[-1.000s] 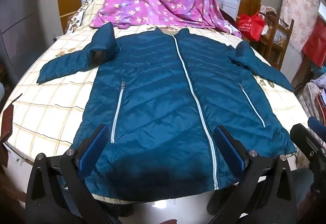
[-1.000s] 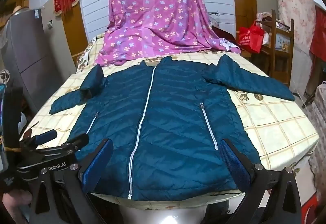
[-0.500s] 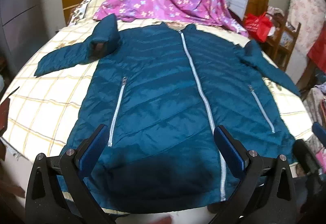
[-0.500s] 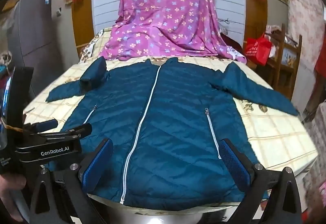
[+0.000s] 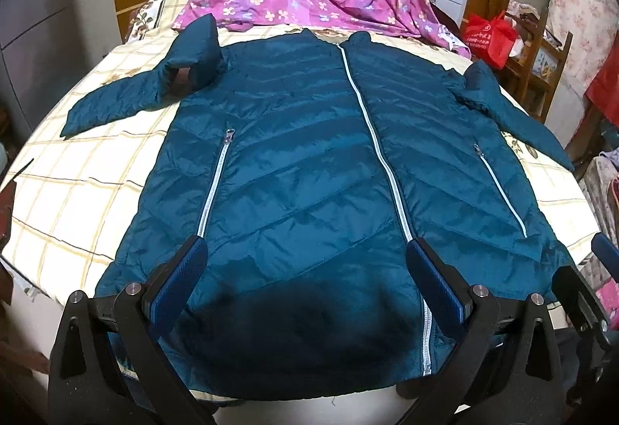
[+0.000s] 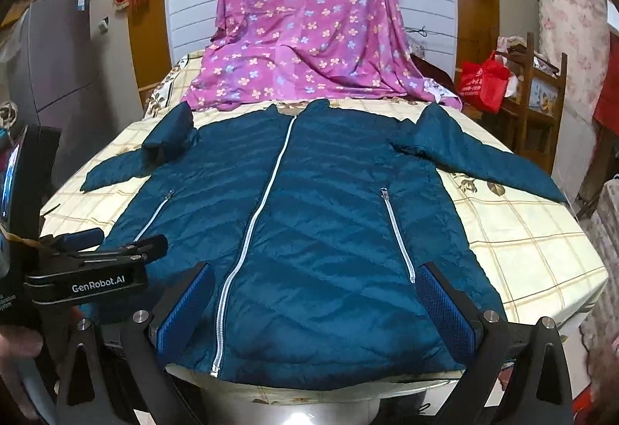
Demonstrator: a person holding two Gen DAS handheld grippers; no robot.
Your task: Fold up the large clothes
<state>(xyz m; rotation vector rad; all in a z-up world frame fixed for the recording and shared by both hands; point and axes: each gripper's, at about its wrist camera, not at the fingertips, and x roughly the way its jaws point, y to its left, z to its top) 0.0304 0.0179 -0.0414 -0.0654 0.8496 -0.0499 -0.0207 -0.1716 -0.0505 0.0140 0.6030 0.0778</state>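
On the bed (image 5: 77,200) in front of you, the teal jacket (image 5: 309,173) lies flat, zipped up, collar towards the purple flowered sheet (image 6: 305,34). Its left sleeve (image 5: 147,92) is doubled back at the shoulder; the right sleeve (image 6: 476,158) stretches out sideways. Your left gripper (image 5: 305,281) hangs over the hem with jaws spread wide, holding nothing. Your right gripper (image 6: 315,303) is likewise released, above the hem near the right pocket zip (image 6: 396,231).

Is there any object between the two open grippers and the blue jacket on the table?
Nothing visible. The left gripper and right gripper hang open directly over the jacket hem, with no object between.
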